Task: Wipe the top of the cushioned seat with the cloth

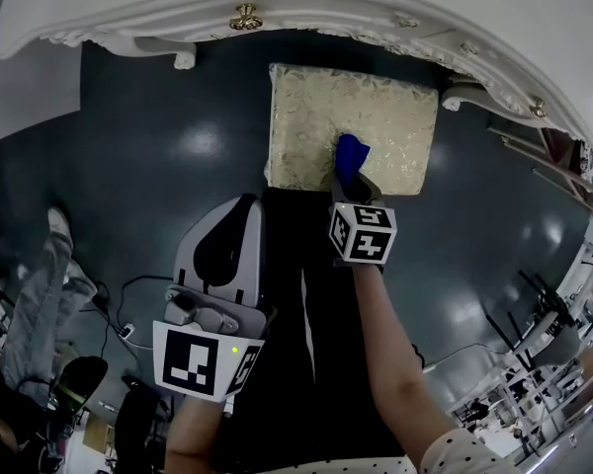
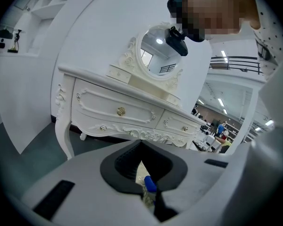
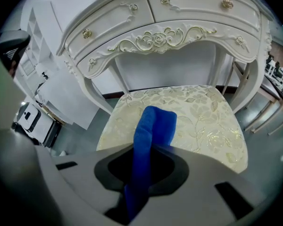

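Right gripper pinching folded blue cloth. Cloth's free end lies on top of cream floral cushioned seat, near seat's front edge. Left gripper pressed together, empty, short of seat's front. White carved dressing table behind seat.

Cushioned seat, cream with gold leaf pattern, squarish, level, just before the white dressing table, blue cloth, folded long, seemingly pressed on the seat's edge farthest from that table
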Motion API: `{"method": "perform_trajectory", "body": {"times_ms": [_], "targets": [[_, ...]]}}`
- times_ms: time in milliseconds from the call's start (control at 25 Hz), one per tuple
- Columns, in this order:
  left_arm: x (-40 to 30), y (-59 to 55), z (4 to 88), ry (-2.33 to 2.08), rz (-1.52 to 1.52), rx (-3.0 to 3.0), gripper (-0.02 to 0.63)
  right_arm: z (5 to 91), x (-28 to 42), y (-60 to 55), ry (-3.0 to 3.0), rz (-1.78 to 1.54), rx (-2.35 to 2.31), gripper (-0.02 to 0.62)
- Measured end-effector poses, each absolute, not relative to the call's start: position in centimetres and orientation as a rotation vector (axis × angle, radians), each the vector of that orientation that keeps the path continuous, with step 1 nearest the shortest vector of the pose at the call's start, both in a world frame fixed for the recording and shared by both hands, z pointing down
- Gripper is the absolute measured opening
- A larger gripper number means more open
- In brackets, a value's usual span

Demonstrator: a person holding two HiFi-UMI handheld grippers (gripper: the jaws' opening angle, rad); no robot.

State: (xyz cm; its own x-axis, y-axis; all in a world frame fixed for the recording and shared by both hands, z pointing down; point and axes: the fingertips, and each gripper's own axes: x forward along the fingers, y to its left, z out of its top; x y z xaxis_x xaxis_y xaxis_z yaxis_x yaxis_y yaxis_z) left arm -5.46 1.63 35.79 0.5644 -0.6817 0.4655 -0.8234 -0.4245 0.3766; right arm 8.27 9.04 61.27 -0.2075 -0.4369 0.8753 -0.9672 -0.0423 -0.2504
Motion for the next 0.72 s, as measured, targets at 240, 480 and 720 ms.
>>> {"method": "perform_trajectory", "body": {"times_ms": [240,480,720], "targets": [[-5.8,1.3,35.4,-1.211,0.314,2.228,0.009,61.0,7.2,8.8,-1.691,1.217,1.470,0.063],[-6.7,1.0,35.7,-1.229,0.314,2.216,0.009,61.2,6.0,8.6,-1.701,1.219,1.455,0.063],[-7.4,1.0,35.7,-1.232,0.302,2.212,0.009,61.1,4.7,8.4,-1.709,1.219,1.446,0.063]]}}
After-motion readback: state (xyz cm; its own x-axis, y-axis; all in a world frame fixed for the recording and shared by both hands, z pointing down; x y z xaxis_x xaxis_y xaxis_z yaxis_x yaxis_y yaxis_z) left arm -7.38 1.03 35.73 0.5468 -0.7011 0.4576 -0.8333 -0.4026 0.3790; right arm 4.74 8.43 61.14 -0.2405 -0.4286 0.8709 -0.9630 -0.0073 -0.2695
